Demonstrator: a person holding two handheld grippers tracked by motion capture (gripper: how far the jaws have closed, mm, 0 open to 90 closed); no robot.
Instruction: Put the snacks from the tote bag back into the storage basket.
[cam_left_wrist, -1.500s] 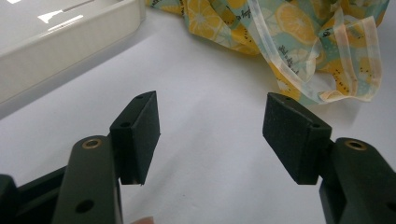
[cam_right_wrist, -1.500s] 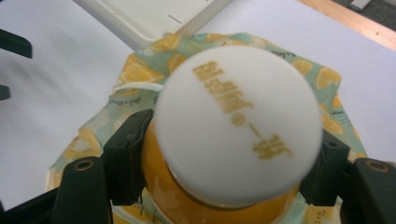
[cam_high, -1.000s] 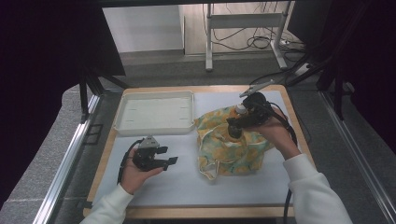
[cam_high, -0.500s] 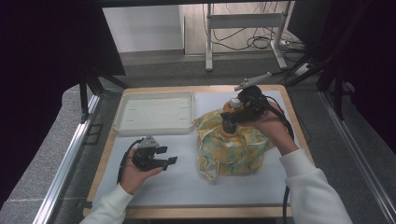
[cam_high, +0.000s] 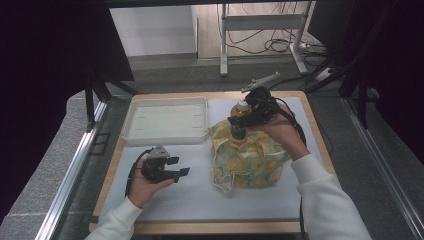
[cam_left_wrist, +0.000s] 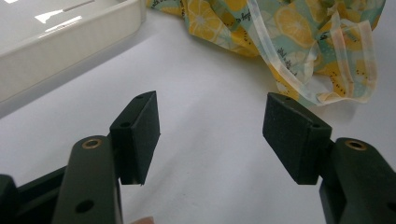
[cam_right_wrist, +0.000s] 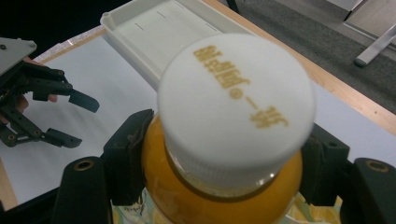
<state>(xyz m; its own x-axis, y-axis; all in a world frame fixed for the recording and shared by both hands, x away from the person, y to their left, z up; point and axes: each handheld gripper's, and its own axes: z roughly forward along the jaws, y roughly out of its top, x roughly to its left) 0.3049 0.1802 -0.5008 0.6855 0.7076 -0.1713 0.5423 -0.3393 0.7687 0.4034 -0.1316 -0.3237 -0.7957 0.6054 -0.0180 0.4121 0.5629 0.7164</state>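
A bottle of orange juice (cam_high: 240, 113) with a white cap (cam_right_wrist: 236, 100) stands upright in the mouth of a lemon-print cloth bag (cam_high: 247, 160). My right gripper (cam_high: 239, 120) is shut on the bottle's shoulder just under the cap, its jaws on either side (cam_right_wrist: 224, 172). The bag's yellow cloth (cam_left_wrist: 299, 28) lies crumpled on the white mat. My left gripper (cam_high: 180, 166) rests low on the mat to the bag's left. It is open, with nothing between its pads (cam_left_wrist: 210, 135). It also appears across the mat (cam_right_wrist: 86, 122).
A shallow white tray (cam_high: 165, 137) sits empty at the far left of the mat, its wall (cam_left_wrist: 70, 42) near my left gripper. The wooden table edge (cam_high: 310, 115) runs close behind the bottle. Metal rails flank the table.
My right gripper has lifted and shifted toward the far edge with the bottle, whose cap now stands out of the bag. The left gripper has stayed put.
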